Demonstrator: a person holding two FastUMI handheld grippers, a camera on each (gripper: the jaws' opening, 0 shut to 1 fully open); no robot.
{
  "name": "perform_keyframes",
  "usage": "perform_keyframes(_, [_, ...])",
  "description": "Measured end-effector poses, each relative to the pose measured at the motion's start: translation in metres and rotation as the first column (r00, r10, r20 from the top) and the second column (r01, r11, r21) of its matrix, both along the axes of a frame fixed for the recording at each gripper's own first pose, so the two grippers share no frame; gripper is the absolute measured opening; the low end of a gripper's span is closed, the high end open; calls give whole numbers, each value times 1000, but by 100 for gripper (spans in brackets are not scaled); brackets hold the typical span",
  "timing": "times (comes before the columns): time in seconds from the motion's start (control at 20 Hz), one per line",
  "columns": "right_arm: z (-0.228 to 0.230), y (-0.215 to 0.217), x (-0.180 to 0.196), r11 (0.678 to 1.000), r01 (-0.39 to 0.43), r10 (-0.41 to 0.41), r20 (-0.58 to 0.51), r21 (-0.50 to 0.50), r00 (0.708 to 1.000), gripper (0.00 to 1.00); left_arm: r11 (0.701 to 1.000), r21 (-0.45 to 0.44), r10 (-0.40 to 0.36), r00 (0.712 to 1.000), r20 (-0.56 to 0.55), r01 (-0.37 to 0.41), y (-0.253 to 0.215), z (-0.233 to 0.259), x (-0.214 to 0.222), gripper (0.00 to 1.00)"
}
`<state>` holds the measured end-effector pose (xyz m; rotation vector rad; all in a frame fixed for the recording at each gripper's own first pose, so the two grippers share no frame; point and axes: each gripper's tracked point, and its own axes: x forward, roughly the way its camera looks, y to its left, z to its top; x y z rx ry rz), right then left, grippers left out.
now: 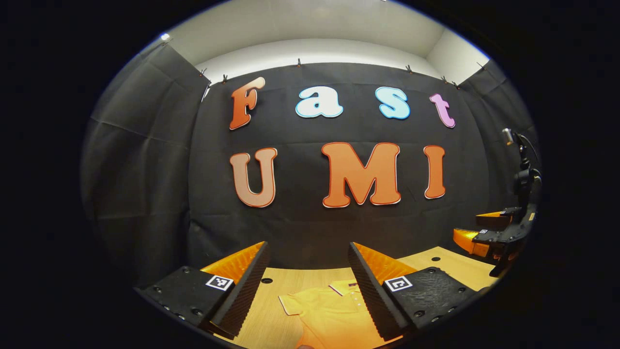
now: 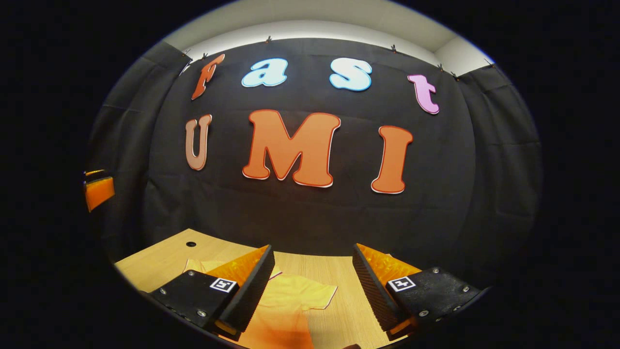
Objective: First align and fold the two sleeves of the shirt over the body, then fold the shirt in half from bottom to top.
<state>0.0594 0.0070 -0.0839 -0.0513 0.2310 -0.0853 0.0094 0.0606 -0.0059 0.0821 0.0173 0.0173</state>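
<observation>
A yellow-orange polo shirt (image 1: pixel 329 310) lies flat on the wooden table (image 1: pixel 455 264), collar toward the far wall. In the left gripper view one short sleeve (image 1: pixel 290 304) spreads out to the left. My left gripper (image 1: pixel 308 281) hangs open above the shirt's collar area with nothing between its fingers. In the right gripper view the shirt (image 2: pixel 290 303) lies below, its other sleeve (image 2: pixel 319 295) reaching right. My right gripper (image 2: pixel 313 283) is open above it, holding nothing. The right gripper (image 1: pixel 489 232) also appears at the far right of the left gripper view, raised above the table.
The wooden table (image 2: pixel 160 261) has small round holes (image 2: pixel 191 244) near its back edge. The black cloth wall stands close behind the table. The other gripper's edge (image 2: pixel 99 190) shows at the far left of the right gripper view.
</observation>
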Motion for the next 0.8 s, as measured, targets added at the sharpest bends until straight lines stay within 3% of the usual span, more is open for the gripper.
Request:
perform_keyframes(0.4, [-72,-26,44,999,18,-9,-171,49,985,97,998,-15,61,997,47,-60,-3,11,-17,97])
perform_keyframes(0.65, [-137,-31,67,997,8,19,-337,80,941,98,993,19,113,991,70,-115,-10,19,-26,95])
perform_keyframes(0.8, [-173,-41,76,990,42,23,-442,137,897,98,989,14,147,987,58,-148,-9,14,-29,97])
